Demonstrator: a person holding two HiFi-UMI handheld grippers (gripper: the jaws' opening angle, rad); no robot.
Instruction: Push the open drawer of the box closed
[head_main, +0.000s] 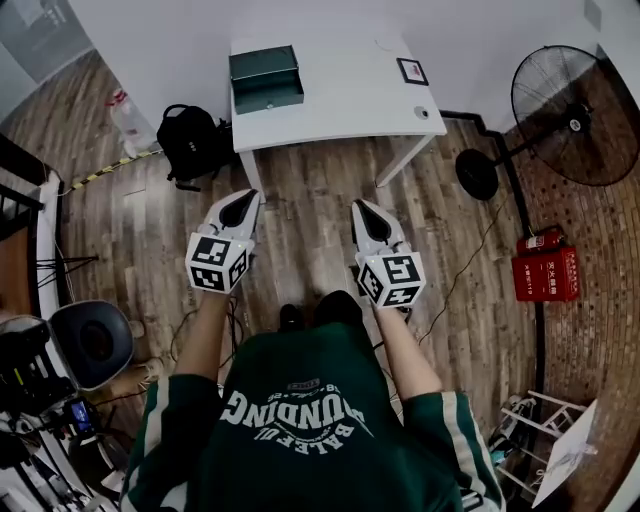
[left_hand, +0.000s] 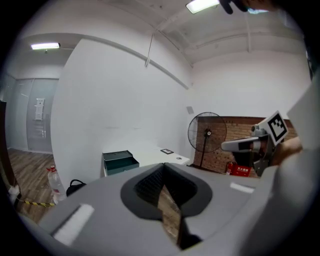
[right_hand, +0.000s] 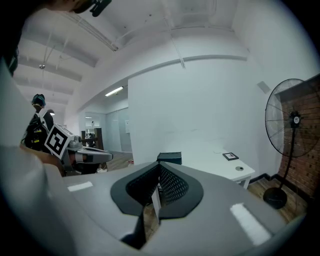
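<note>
Both claws are held out at waist height, the left gripper (head_main: 238, 212) and right gripper (head_main: 368, 218) each pressed together with nothing between the jaws. Past them lies a stretch of wooden floor (head_main: 310, 190), then the white table (head_main: 350, 95), where the green box (head_main: 265, 68) sits at the left end, its drawer (head_main: 270, 98) sticking out. I'd say the approach hasn't begun; next comes stepping forward and setting a closed tip against the drawer front.
</note>
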